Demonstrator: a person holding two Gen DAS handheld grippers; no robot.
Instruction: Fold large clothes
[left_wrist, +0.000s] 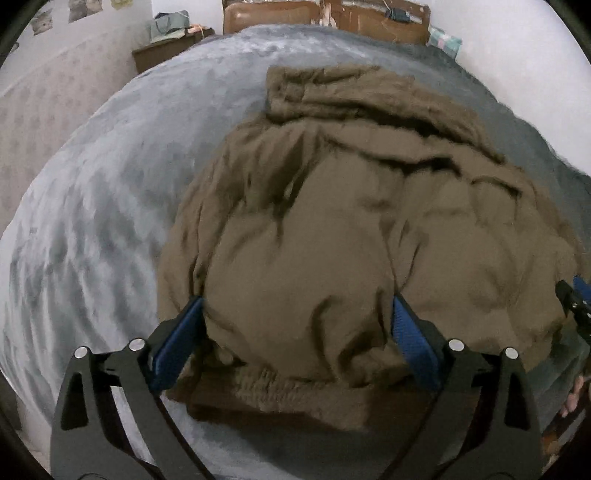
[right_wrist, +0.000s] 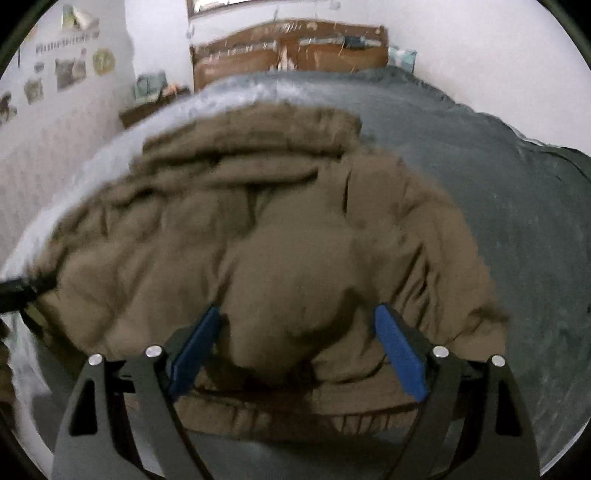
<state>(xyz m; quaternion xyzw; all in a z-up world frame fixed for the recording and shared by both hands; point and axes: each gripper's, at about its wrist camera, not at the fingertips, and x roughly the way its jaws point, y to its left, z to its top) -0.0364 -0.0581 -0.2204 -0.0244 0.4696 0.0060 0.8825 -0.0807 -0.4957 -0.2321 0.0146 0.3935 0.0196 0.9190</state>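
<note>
The jacket (left_wrist: 332, 229), a brown padded one, lies rumpled on a grey bed (left_wrist: 110, 192), its ribbed hem (left_wrist: 295, 398) at 6 o'clock nearest both cameras and its hood (left_wrist: 332, 92) at 12 o'clock toward the headboard (left_wrist: 325, 18), so its long axis runs from the foot of the bed to the head. Both views are smeared by motion blur, worse in the right wrist view, and no seams or zip can be made out. The sleeves are lost in the folds. The left gripper (left_wrist: 295, 306) stands wide, blue pads either side of a bulge of fabric; whether they press it I cannot tell. The right gripper (right_wrist: 297, 314) is also wide over the jacket, gripping nothing. Its tip shows at 3 o'clock in the left view, cut off by the edge.
</note>
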